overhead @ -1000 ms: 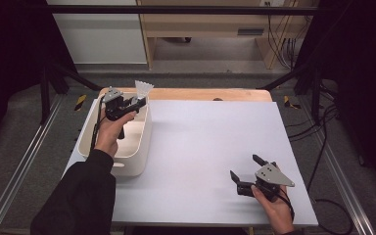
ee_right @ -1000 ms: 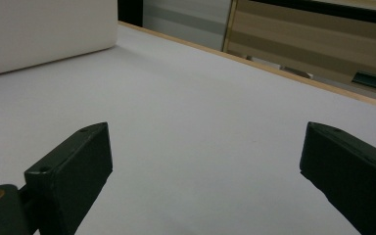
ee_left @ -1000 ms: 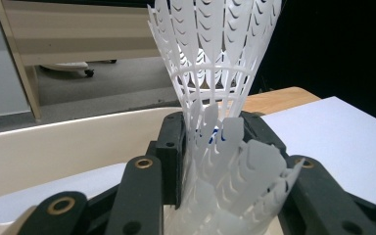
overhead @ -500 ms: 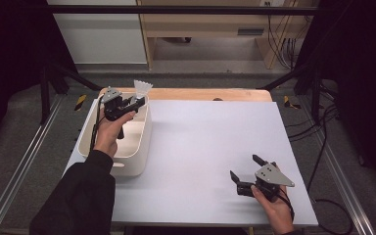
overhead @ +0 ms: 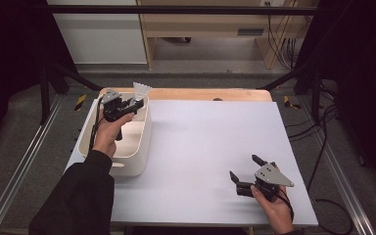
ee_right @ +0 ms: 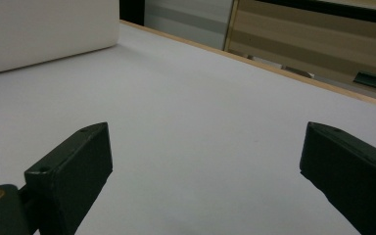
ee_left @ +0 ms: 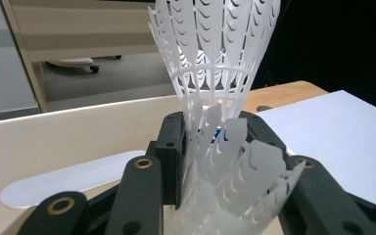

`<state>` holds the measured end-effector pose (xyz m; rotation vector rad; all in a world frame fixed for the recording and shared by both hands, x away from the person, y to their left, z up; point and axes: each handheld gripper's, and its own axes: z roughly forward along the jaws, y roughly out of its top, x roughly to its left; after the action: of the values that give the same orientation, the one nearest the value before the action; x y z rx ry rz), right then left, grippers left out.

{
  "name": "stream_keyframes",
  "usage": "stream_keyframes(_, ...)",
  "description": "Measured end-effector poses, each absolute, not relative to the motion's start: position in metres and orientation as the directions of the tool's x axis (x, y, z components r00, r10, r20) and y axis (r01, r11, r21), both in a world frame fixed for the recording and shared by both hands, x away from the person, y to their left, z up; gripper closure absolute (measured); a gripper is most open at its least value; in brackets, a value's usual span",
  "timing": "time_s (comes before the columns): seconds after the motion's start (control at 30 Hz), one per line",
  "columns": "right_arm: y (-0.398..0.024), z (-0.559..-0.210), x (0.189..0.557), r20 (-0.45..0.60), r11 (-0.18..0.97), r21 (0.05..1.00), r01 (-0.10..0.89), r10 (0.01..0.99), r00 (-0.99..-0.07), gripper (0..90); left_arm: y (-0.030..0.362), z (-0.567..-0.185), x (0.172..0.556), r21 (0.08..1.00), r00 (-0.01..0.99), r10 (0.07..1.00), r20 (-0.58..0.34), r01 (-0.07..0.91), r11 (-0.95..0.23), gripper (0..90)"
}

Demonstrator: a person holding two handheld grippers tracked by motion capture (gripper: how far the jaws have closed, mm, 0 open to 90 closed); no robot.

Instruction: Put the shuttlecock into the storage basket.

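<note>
Your left gripper [overhead: 136, 104] hangs over the far end of the white bin [overhead: 136, 161], at the left side of the table [overhead: 210, 142], and its jaws are clenched on white plastic shuttlecocks [ee_left: 215, 112]: the left gripper view shows one skirt rising upright between the black jaws and a second skirt nested below it, so treat the load as a stack of at least two; the exact count cannot be told. The blue mark seen between the skirts is likely a cork band, but that is a guess. The grip sits low on the flexible skirts, not on a hard part, and the lower skirt already looks splayed and crumpled against the jaws. Judgement: the step in hand is carrying the shuttlecocks clear of the bin. To do it well, hold the closing force as it is; squeezing harder would deform the vanes, easing off risks the nested one slipping. Lift straight up until the lower skirt clears the bin's rim before you travel across, and keep the gripper's tilt constant so the upper skirt does not swing loose. Move slowly; the plastic is light and springy. Your right gripper [overhead: 247, 172] rests near the front right corner of the table, jaws released and wide apart with nothing between them, well apart from the bin. Leave it there unless you need it to steady or separate the stack.
</note>
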<state>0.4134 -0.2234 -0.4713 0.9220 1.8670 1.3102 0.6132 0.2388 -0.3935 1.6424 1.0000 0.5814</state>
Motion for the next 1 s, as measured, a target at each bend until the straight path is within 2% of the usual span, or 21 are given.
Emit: stream_keyframes(1.0, -0.2238, -0.4726, 0.4139, -0.122, 0.251, 0.951, 0.181, 0.842, -0.526, 5.3, 0.2379, -0.4005, 0.6147, 0.921, 0.52, 0.848, -0.097, 0.37, -0.121, 63.2)
